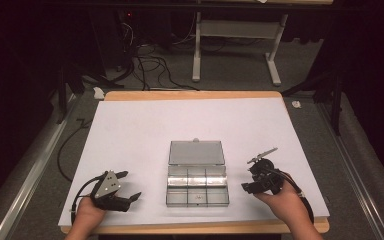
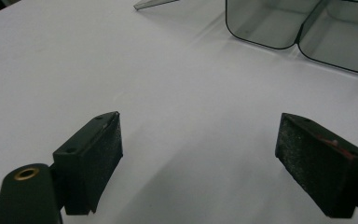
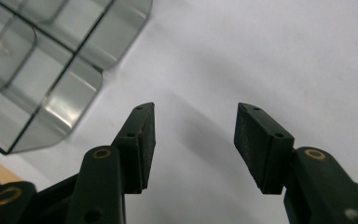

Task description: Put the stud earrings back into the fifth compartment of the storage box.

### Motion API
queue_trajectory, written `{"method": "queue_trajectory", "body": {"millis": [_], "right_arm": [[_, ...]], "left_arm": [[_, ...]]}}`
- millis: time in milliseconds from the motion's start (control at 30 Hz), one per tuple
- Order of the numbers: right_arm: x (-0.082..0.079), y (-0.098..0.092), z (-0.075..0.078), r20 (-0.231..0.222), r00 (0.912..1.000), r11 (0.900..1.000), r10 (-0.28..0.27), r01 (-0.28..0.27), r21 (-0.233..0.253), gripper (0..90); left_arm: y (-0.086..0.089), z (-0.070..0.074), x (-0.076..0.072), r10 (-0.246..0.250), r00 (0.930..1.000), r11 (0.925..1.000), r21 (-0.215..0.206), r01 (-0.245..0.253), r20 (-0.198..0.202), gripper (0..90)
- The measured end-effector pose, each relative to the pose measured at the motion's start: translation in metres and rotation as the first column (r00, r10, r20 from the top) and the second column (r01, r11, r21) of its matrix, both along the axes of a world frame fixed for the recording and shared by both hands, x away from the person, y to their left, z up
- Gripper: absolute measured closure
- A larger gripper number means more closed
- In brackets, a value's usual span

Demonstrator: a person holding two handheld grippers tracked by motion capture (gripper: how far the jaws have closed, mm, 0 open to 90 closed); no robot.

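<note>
Beside clear box (image 1: 197, 186), parted tongs (image 1: 130, 186)

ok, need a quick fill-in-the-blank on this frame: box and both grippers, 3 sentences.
1. The lid of the clear compartment box is ____.
2. The box lies ____ the left gripper and the right gripper.
3. Both grippers have their jaws ____, holding nothing, over the white sheet.

Missing words: open; between; open
</note>
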State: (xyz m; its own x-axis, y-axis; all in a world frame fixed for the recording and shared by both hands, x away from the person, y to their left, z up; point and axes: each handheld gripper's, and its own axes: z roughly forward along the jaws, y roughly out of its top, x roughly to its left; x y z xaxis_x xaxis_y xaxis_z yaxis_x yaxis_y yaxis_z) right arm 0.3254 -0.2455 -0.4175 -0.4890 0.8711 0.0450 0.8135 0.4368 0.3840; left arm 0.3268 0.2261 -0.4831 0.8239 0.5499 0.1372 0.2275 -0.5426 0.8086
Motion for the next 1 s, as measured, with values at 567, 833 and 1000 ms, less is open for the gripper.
{"method": "queue_trajectory", "body": {"millis": [567, 833, 1000], "right_arm": [[-0.023, -0.009, -0.028, 0.301, 0.9455, 0.986, -0.125, 0.085, 0.142, 44.0], [-0.050, -0.031, -0.040, 0.363, 0.9037, 0.963, -0.227, 0.154, 0.219, 42.6], [-0.045, -0.028, -0.040, 0.402, 0.8856, 0.963, -0.233, 0.154, 0.219, 41.3]], "left_arm": [[0.000, 0.000, 0.000, 0.002, 1.0000, 1.0000, 0.001, -0.002, -0.001, 15.3], [0.000, 0.000, 0.000, 0.000, 1.0000, 1.0000, 0.005, 0.000, 0.006, 15.3], [-0.001, 0.000, 0.000, 0.007, 1.0000, 0.9999, 0.009, -0.007, 0.005, 15.3]]}}
